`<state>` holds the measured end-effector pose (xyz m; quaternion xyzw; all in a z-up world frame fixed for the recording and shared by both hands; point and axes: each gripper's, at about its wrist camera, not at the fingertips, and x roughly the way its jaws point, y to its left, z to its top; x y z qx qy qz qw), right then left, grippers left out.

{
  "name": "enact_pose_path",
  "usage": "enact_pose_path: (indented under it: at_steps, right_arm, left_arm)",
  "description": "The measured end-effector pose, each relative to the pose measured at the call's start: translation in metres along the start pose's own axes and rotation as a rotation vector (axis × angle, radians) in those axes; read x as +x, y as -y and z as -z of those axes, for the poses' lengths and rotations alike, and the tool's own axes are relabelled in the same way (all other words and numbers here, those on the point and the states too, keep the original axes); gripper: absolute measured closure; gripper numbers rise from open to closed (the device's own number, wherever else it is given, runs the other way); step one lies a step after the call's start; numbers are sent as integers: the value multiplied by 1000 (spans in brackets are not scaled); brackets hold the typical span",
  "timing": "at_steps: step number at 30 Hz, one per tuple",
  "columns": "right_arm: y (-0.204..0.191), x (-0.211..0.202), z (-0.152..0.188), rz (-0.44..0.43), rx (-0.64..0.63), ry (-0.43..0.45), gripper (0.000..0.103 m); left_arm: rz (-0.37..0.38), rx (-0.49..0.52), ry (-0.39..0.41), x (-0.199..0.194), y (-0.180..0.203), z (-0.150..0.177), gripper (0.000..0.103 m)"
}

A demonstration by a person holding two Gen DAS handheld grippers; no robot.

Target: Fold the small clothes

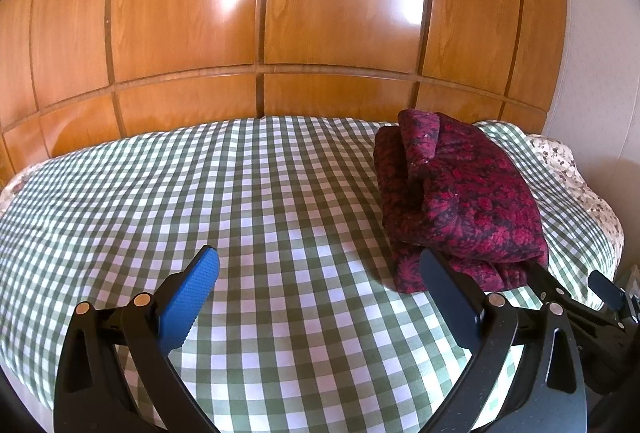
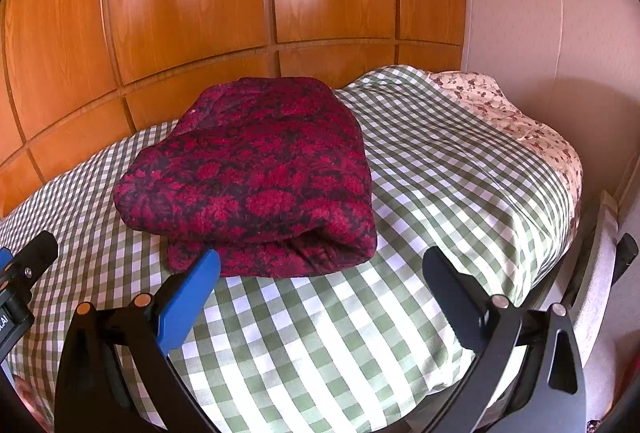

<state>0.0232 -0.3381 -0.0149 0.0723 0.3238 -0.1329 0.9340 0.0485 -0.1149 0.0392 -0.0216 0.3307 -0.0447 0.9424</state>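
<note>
With both grippers, left [image 1: 320,265] and right [image 2: 320,269], wide open and empty, the folded garment [image 2: 256,173] sits far-right on the bed [image 1: 240,193]; bump its near edge and you'll undo the fold.

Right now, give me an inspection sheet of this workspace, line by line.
Surface: bed under a green-and-white checked cover, lightly rumpled.
Job's things: one red-and-black patterned garment lying folded in a thick bundle on the cover; no other clothes seen.
Clutter: nothing seen on the cover besides the garment.
Grippers: left gripper open, holding nothing, beside the garment; right gripper open, holding nothing, in front of the garment's near edge.
Cables: nothing seen.
Surroundings: glossy wooden panelled wall behind the bed; floral bedding at the far right corner; pale wall on the right.
</note>
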Motion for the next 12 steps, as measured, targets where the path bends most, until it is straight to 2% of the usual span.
enact_pose_path:
  at_steps: [12]
  right_arm:
    - [3,2,-7,-46,5,25,2]
  left_arm:
    - [-12,-28,-80,23,-7,6,4]
